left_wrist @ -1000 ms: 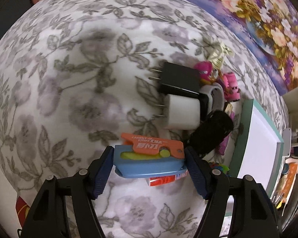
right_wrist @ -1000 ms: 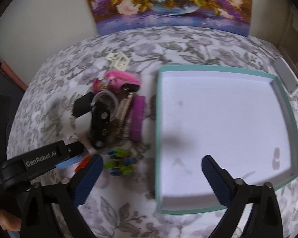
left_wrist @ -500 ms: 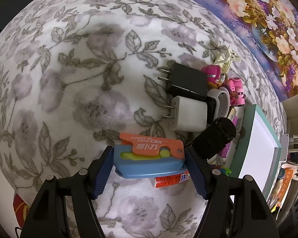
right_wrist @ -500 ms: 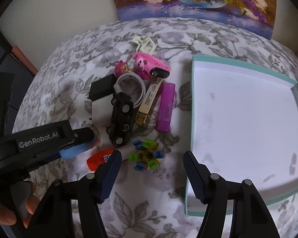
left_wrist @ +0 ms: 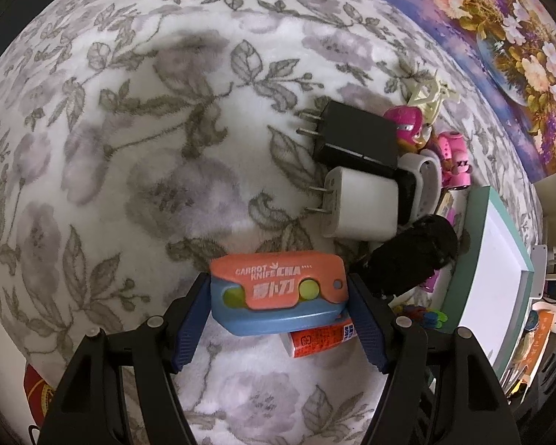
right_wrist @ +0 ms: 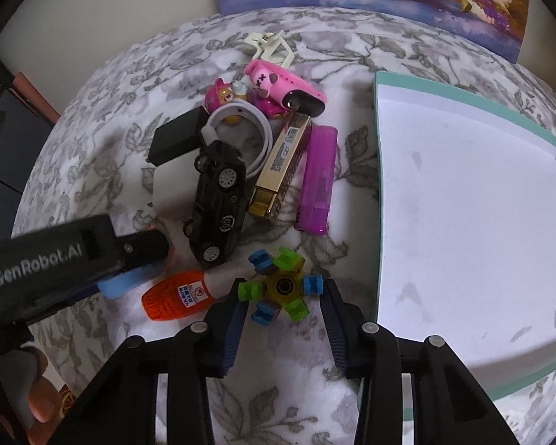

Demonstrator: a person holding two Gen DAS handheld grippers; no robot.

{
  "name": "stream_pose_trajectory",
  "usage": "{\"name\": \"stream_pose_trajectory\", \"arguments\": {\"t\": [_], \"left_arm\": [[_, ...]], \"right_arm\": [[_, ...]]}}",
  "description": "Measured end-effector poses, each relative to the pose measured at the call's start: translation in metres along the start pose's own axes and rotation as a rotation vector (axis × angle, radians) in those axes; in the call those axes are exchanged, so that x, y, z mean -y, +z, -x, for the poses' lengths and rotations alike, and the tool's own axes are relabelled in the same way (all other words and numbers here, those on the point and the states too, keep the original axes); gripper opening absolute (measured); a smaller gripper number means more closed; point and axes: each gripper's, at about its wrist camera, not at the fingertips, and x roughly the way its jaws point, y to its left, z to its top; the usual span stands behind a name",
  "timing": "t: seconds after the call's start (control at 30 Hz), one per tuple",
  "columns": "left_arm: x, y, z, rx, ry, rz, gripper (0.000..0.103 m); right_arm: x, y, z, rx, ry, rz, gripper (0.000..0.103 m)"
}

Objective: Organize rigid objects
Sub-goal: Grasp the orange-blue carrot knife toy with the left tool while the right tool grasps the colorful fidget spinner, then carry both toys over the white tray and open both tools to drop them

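My left gripper (left_wrist: pixel 278 296) is shut on a blue and orange carrot knife toy (left_wrist: pixel 278 293) and holds it a little above the floral cloth. It also shows in the right wrist view (right_wrist: pixel 122 282). My right gripper (right_wrist: pixel 280 296) is open, its jaws on either side of a green, blue and yellow fidget spinner (right_wrist: pixel 280 287) that lies on the cloth. A white tray with a teal rim (right_wrist: pixel 377 170) lies to the right of the spinner.
A pile lies beyond the spinner: black toy car (right_wrist: pixel 218 200), gold box (right_wrist: pixel 281 170), purple lighter (right_wrist: pixel 317 178), pink band (right_wrist: pixel 285 89), black charger (left_wrist: pixel 352 137), white charger (left_wrist: pixel 359 204). An orange tube (right_wrist: pixel 174 296) lies left of the spinner.
My right gripper has moved left from over the tray, come down and narrowed around the fidget spinner. My left gripper has lifted the carrot knife toy slightly.
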Motion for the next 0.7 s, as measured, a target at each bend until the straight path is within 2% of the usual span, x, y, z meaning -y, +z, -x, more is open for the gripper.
{"name": "stream_pose_trajectory", "arguments": {"t": [0.4, 0.7], "left_arm": [[0.015, -0.003, -0.01, 0.006, 0.051, -0.031, 0.073], [0.02, 0.005, 0.003, 0.048, 0.025, -0.007, 0.072]], "right_arm": [[-0.004, 0.008, -0.011, 0.004, -0.013, -0.006, 0.041], [0.003, 0.007, 0.0, 0.014, 0.002, -0.024, 0.04]]}}
